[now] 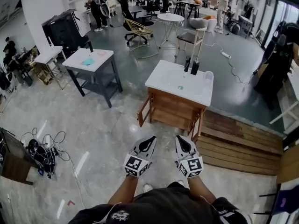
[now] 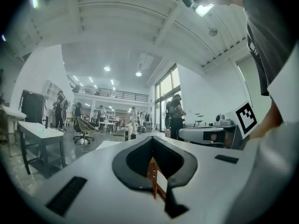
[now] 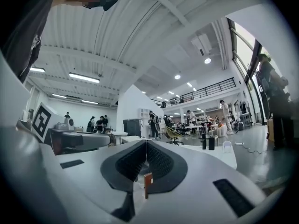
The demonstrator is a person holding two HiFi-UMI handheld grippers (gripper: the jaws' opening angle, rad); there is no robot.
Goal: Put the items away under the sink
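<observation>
A sink cabinet [image 1: 174, 111] of wood with a white top [image 1: 166, 80] stands ahead of me on the floor. Two dark bottles [image 1: 190, 65] and a pale cup [image 1: 208, 76] stand on its far side. A cabinet door [image 1: 143, 110] hangs open at its left. My left gripper [image 1: 150, 140] and right gripper [image 1: 181, 140] are held side by side short of the cabinet, both shut and empty. The right gripper view shows the bottles [image 3: 208, 143] and cup [image 3: 227, 146] beyond the shut right gripper [image 3: 146, 143]. The left gripper [image 2: 151, 139] points level toward the white top [image 2: 108, 145].
A grey table [image 1: 88, 59] with a white top stands to the left of the cabinet. Wooden planks [image 1: 238, 146] lie to the right. A tangle of cables [image 1: 44, 154] lies on the floor at left. Chairs, tables and several people [image 1: 96, 6] fill the back of the room.
</observation>
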